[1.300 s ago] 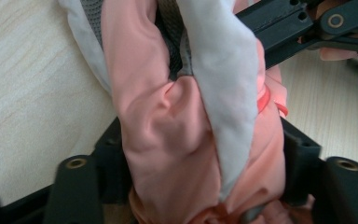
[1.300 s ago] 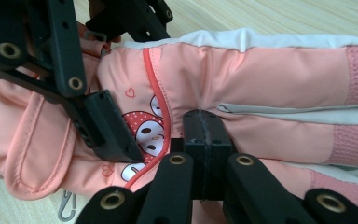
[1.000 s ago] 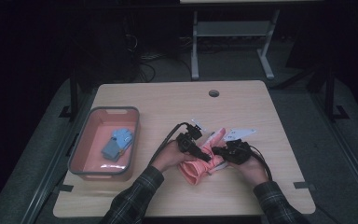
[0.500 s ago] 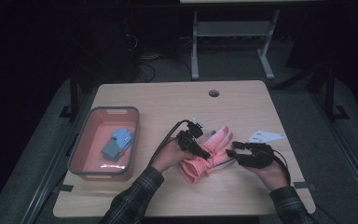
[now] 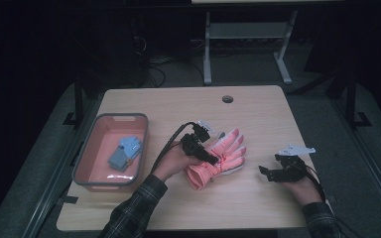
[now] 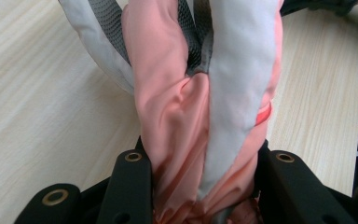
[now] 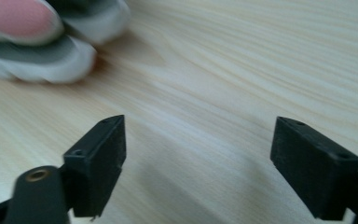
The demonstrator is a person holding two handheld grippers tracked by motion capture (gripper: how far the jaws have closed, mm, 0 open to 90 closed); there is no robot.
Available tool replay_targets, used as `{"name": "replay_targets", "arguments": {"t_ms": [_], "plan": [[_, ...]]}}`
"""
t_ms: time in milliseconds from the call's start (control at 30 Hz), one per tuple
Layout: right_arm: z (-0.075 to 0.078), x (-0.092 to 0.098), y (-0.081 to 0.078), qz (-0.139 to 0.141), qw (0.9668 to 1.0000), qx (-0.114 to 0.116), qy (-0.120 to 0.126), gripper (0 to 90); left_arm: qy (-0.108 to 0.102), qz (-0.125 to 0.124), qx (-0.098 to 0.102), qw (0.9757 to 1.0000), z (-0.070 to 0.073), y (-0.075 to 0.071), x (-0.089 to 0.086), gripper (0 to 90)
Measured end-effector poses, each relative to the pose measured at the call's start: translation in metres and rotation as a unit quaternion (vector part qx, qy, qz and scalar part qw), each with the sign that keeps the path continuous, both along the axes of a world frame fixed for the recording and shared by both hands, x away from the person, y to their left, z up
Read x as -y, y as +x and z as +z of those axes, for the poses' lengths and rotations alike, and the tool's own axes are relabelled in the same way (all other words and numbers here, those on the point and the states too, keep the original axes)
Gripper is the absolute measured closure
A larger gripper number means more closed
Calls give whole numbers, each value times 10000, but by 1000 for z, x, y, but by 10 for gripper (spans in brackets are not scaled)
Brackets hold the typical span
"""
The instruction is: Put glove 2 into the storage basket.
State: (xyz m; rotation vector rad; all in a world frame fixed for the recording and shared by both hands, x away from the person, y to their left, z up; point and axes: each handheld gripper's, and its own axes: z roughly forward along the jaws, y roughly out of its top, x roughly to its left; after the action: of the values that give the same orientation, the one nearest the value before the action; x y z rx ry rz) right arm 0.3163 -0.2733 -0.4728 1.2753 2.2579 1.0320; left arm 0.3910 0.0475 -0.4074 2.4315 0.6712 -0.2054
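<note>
Pink glove (image 5: 220,159) on the wooden table (image 5: 258,109), its cuff pinched in the left gripper (image 5: 213,159); right gripper (image 5: 264,171), jaws just opened wide and empty, sits apart to its right.

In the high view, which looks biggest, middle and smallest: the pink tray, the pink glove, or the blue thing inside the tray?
Largest to smallest, as they look from above:
1. pink tray
2. pink glove, bunched at its cuff, so it may look shorter than it is
3. blue thing, lying inside the tray
</note>
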Motion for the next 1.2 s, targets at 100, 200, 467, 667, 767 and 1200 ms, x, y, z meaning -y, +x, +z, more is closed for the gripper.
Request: {"name": "replay_targets", "arguments": {"t_ms": [100, 200, 467, 667, 767, 1200], "plan": [[-5, -1, 2, -65, 9999, 26, -154, 146, -116, 82, 3, 9999, 4, -1, -4, 647], [-9, -3, 3, -85, 9997, 30, -222, 134, -166, 125, 39, 9998, 8, -2, -8, 647], [-10, -2, 4, -58, 9999, -43, -149, 131, -229, 254, 194, 9992, 25, 0, -22, 645], [-10, -2, 4, -57, 9999, -39, -149, 131, -344, 420, 279, 9981, 42, 2, -37, 645], [-10, -2, 5, -59, 9999, -37, -149, 131, -416, 490, 292, 9975, 49, 2, -43, 645], [-10, -2, 5, -75, 9999, -38, -146, 132, -523, 771, 436, 9947, 81, 2, -78, 642]]}}
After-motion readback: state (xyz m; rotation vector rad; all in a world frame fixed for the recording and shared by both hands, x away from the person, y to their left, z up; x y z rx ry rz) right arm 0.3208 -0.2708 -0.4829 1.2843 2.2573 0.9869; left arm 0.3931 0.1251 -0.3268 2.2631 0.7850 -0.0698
